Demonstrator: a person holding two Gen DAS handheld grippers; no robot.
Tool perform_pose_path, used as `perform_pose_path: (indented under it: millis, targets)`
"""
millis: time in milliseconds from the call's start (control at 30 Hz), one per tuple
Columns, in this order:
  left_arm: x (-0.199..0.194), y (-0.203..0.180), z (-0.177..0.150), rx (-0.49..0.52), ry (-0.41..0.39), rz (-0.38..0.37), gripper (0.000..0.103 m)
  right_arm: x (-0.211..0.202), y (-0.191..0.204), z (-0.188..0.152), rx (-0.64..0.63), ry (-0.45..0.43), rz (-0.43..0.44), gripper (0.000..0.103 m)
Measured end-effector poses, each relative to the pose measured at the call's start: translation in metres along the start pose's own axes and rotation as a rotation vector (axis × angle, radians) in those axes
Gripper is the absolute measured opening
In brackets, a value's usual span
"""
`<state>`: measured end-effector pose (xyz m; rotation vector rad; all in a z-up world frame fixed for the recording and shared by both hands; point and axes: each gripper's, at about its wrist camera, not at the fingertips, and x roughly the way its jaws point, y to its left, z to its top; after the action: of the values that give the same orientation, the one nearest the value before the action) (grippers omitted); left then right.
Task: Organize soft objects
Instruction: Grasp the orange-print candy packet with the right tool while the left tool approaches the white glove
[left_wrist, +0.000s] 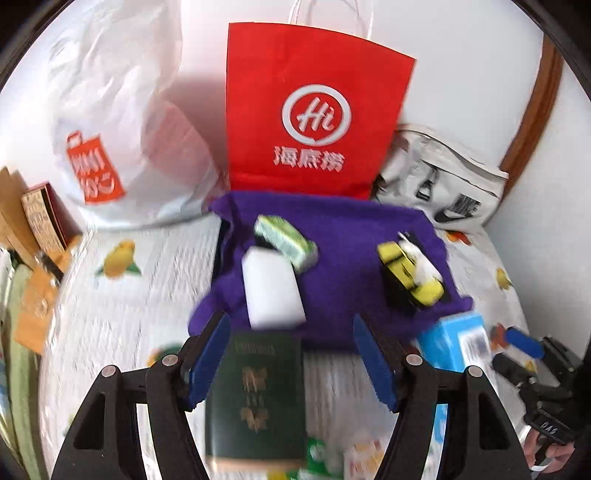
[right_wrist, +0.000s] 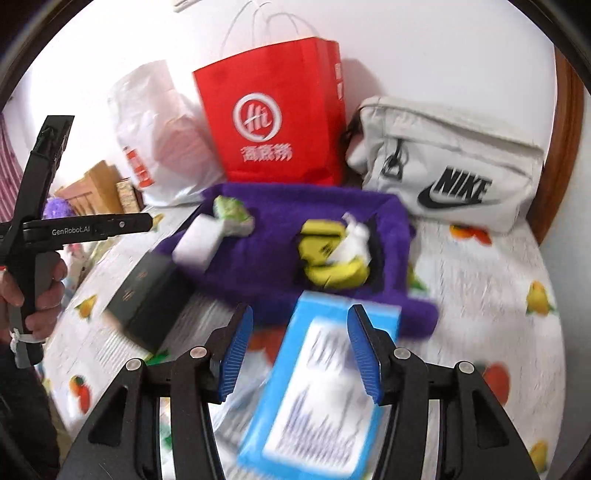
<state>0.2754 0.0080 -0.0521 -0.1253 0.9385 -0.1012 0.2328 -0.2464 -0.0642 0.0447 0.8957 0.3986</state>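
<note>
left fingers (left_wrist: 291, 358) apart, empty, above green booklet (left_wrist: 258, 398); right fingers (right_wrist: 301, 352) apart, empty, above blue pack (right_wrist: 317, 391).

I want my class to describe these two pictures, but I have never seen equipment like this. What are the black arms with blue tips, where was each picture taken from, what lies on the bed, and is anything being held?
There is no robot. A person holds a hand-operated gripper in each hand, each carrying a wide-angle camera looking along its two blue-padded fingers. One picture comes from the left gripper, the other from the right gripper. In the right view you see the person's hand on the left tool's handle.

On the fruit-patterned bedspread lies a purple cloth bearing a white block, a green-and-white sponge and a yellow-and-white item. Nearer are a dark green booklet and a blue packet. Behind stand a red paper bag, a white plastic bag and a white pouch.

Both grippers are open, holding nothing.
</note>
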Motion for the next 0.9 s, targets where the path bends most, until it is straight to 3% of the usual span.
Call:
perform_pose_path:
  millis: [267, 333, 467, 567, 900]
  targets:
    - [-0.027, 0.005, -0.057, 0.003, 0.009, -0.004, 0.067, -0.006, 0.044, -0.055, -0.026, 0.085, 0.101, 0.054]
    - [-0.031, 0.01, -0.067, -0.002, 0.004, 0.017, 0.067, -0.002, 0.056, -0.062, -0.053, 0.09, 0.093, 0.054]
    - [-0.038, 0.028, -0.087, 0.003, -0.025, 0.128, 0.067, 0.011, 0.075, -0.07, -0.069, 0.116, 0.116, 0.054]
    - [-0.036, 0.049, -0.101, -0.048, -0.001, 0.099, 0.067, 0.025, 0.086, -0.073, -0.061, 0.141, 0.121, 0.06]
    - [-0.042, 0.1, -0.135, -0.142, -0.001, 0.067, 0.067, 0.073, 0.112, -0.069, -0.091, 0.195, -0.011, 0.064]
